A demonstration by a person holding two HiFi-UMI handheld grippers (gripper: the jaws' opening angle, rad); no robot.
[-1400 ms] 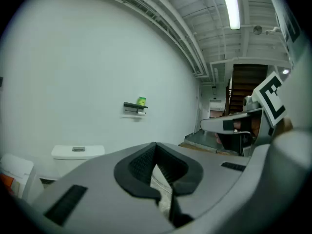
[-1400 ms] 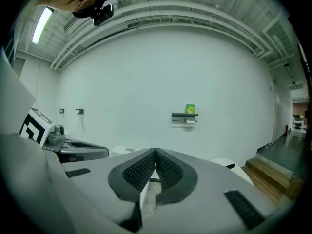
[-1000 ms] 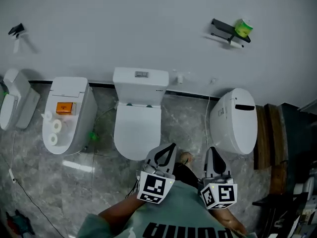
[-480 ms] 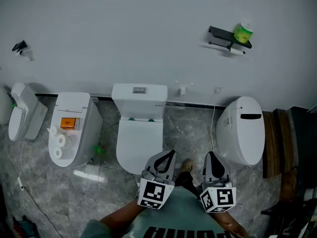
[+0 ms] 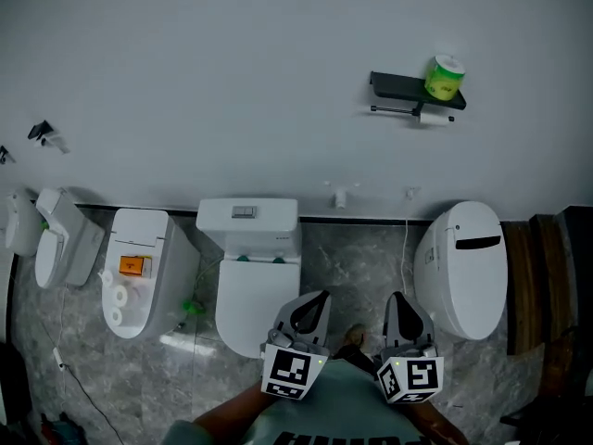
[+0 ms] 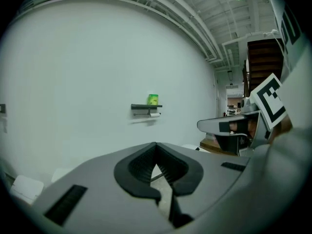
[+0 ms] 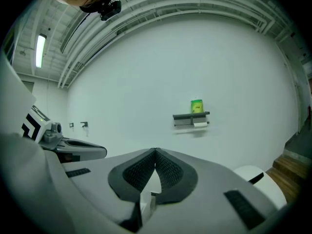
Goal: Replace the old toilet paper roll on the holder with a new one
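- Two hand-held grippers, left hand-held gripper (image 5: 313,309) and right hand-held gripper (image 5: 404,311), sit low in the head view as they did a second ago. Both are clenched tip to tip with nothing between the jaws.
- Against the earlier frame, more bare wall (image 5: 213,72) shows, and the row of toilets on the floor has slid lower in the head view.
- The wall-mounted holder (image 5: 408,86) has shifted down and to the left in that view. It is well apart from both hand-held grippers.
- A green-wrapped roll (image 5: 444,76) stands upright at the right end of the holder's shelf.
- The thin white old roll (image 5: 433,118) hangs just beneath that same end.
- Both gripper views face the holder across the room.
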